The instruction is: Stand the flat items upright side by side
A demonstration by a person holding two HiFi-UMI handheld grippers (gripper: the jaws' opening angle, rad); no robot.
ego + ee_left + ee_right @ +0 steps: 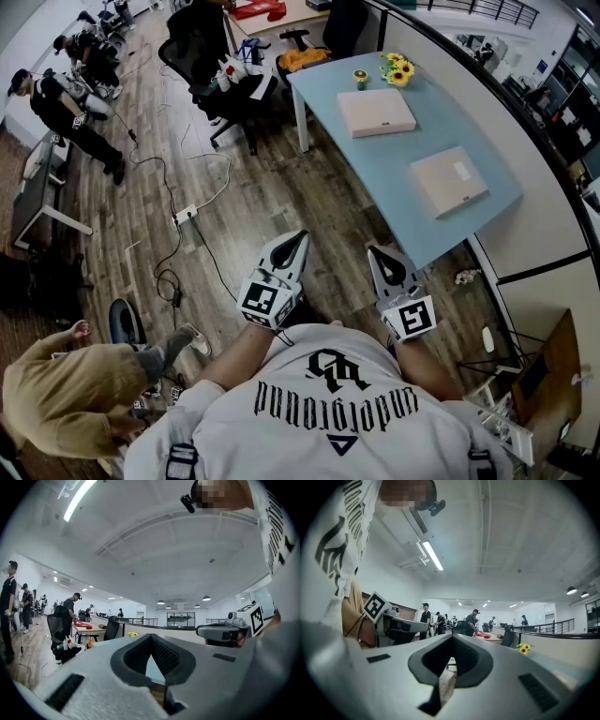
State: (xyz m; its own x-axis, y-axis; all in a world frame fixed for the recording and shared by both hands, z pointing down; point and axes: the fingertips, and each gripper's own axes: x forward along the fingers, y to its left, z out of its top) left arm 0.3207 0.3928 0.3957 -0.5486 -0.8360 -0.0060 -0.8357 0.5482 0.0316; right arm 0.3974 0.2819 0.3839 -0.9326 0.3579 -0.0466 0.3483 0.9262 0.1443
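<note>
Left gripper (301, 235) and right gripper (376, 250) hover closed before the table (375, 173)

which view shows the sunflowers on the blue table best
The head view: the sunflowers show from above, at the blue table's far corner. The right gripper view shows them small and side-on; the left gripper view gives only a tiny yellow speck.

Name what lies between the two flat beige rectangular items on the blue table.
Only bare tabletop between the farther item and the nearer item, in the head view.
</note>
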